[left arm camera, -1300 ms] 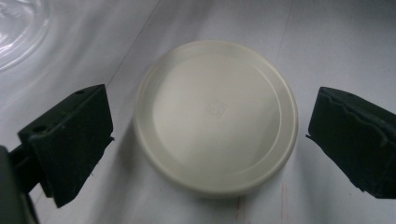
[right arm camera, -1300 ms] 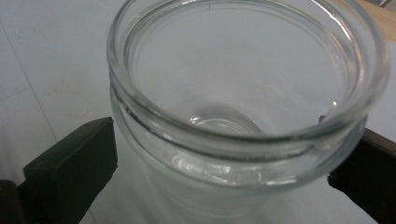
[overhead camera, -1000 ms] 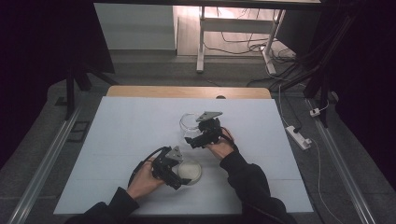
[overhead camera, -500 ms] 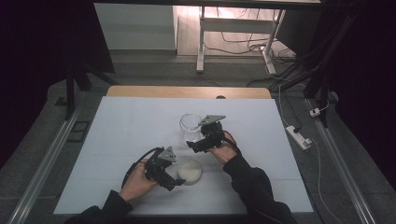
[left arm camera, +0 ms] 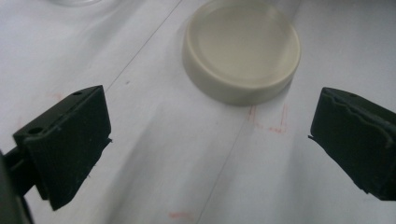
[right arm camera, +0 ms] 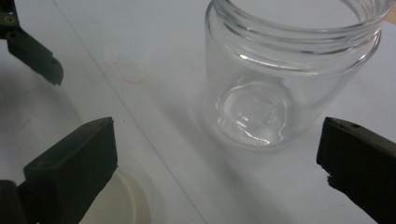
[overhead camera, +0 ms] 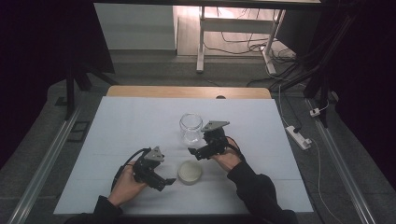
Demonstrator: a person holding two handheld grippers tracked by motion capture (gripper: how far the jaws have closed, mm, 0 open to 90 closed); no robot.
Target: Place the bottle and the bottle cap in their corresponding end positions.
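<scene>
An empty clear glass jar (overhead camera: 191,128) stands upright with no lid on the white table (overhead camera: 121,130). Its cream round lid (overhead camera: 190,171) lies flat nearer to me. My left gripper (overhead camera: 166,179) sits just left of the lid, open and empty. In the left gripper view the lid (left arm camera: 243,49) lies beyond the wide-apart jaws of the left gripper (left arm camera: 210,140). My right gripper (overhead camera: 195,153) hovers between jar and lid, open. In the right gripper view the jar (right arm camera: 289,70) stands just ahead of the open right gripper (right arm camera: 217,163), and the lid's edge (right arm camera: 126,200) shows at lower left.
The table's wooden far edge (overhead camera: 187,92) lies beyond the jar. A white power strip (overhead camera: 299,136) lies off the table's right side. Faint red marks (left arm camera: 268,123) are drawn on the surface near the lid.
My left gripper has drawn back to the left, away from the lid, which stays flat on the table. The right gripper and the jar have hardly moved.
</scene>
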